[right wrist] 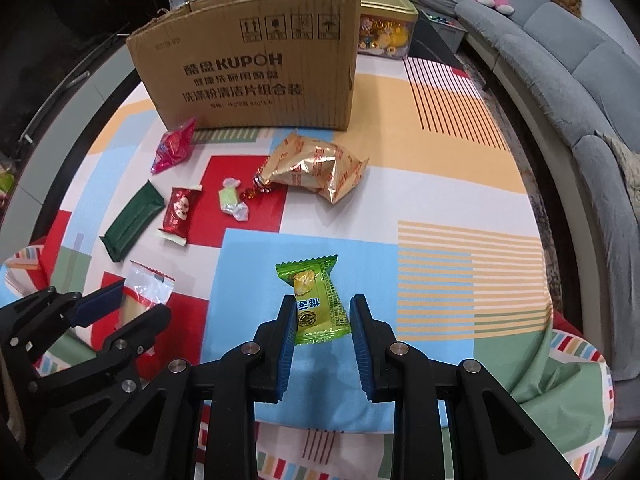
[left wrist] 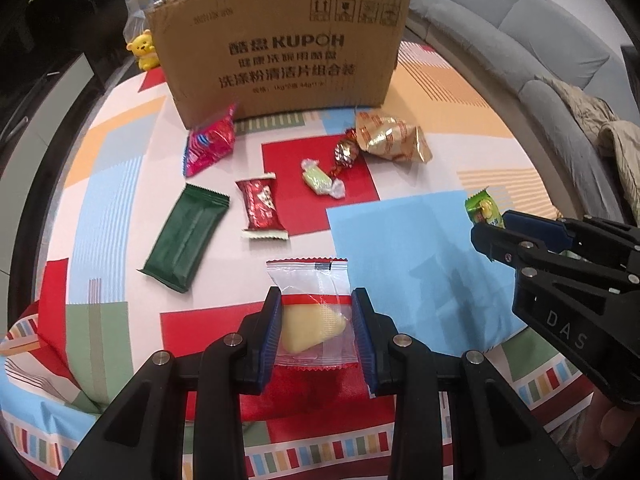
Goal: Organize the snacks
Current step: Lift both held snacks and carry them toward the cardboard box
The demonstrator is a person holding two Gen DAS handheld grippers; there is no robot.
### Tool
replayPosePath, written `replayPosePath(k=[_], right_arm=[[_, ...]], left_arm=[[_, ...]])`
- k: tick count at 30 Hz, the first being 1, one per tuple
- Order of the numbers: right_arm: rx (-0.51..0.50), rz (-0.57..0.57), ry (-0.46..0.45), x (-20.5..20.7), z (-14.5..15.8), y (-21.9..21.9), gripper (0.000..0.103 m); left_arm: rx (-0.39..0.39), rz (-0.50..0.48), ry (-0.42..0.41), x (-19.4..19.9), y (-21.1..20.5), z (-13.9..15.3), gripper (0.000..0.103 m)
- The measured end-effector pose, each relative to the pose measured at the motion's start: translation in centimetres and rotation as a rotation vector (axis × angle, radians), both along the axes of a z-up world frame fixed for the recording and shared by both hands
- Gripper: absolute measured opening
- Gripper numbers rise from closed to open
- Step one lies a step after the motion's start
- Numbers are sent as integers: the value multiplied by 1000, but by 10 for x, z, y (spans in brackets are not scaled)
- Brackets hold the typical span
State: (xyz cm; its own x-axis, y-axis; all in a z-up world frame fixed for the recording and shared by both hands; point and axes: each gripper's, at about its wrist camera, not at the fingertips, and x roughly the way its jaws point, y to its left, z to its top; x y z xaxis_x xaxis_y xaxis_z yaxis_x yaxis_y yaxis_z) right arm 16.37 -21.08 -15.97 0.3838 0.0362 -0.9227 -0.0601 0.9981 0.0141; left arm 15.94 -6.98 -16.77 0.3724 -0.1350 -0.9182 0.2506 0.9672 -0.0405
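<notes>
My left gripper (left wrist: pixel 316 312) is open, its fingers on either side of a clear packet with a pale yellow snack (left wrist: pixel 314 320) that lies on the tablecloth; it also shows in the right wrist view (right wrist: pixel 146 292). My right gripper (right wrist: pixel 322 312) is open around a green packet (right wrist: pixel 318 300) lying on the light blue patch, also seen in the left wrist view (left wrist: pixel 484 210). A cardboard box (left wrist: pixel 280 52) stands at the back of the table.
Between the grippers and the box lie a dark green bar (left wrist: pixel 186 238), a red packet (left wrist: pixel 262 206), a pink packet (left wrist: pixel 210 142), a pale green candy (left wrist: pixel 320 179), a foil candy (left wrist: pixel 346 152) and a gold packet (left wrist: pixel 394 138). A grey sofa (right wrist: pixel 560 60) runs along the right.
</notes>
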Motion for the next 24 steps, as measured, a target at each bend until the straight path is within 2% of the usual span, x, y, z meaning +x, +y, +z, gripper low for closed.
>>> replayPosePath(k=[24], right_arm=[[20, 12, -138, 12, 65, 9, 28]], left_arm=[[-22, 45, -131, 26, 20, 64, 34]])
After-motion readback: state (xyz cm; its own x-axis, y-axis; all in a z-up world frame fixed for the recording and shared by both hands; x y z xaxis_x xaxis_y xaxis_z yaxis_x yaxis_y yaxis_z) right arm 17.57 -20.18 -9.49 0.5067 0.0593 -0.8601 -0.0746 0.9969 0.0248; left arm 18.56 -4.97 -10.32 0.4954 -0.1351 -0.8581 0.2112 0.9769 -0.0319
